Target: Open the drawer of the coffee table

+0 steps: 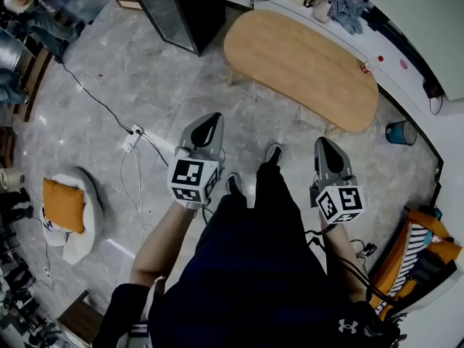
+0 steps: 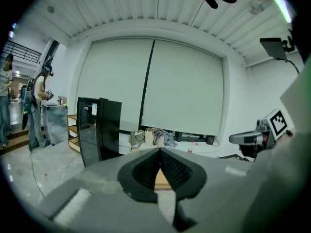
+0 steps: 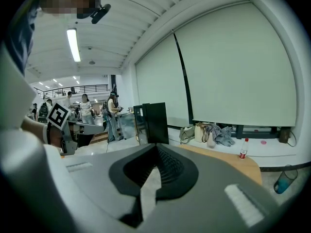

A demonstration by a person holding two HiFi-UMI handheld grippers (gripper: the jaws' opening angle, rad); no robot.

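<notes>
- Standing well short of the goal, the person holds both claws out over the grey stone floor (image 1: 145, 71). The low oval wooden desk (image 1: 301, 60) lies ahead, apart from both.
- Left claw (image 1: 212, 122): jaws pressed together with nothing between them, as its own view shows.
- Right claw (image 1: 323, 143): likewise closed and empty, pointing towards the near end of the desk.
- No view shows the drawer. Only the top and slim legs can be seen from here, so its front, and any handle on it, cannot be placed yet.
- Handling, as a judgement: the drawer should be stiff wood that slides, not lifts, and light enough for one claw. Take a knob or the lower lip of the front, with the jaws opened first, and pull level and straight.
- Risk, also a judgement: a light desk on thin legs over smooth stone may skid towards the puller. The second claw could steady the top.
- A small red-capped bottle (image 1: 365, 67) stands upright near the far right edge and could topple if the pull is jerky.
- Writing: none can be read. The marker cubes (image 1: 192, 178) carry only black-and-white squares. A pale label on the black cabinet (image 2: 97, 130) is too small to make out, and so is the bottle's label. A small white logo without words sits on the person's dark clothing (image 1: 348, 326).
</notes>
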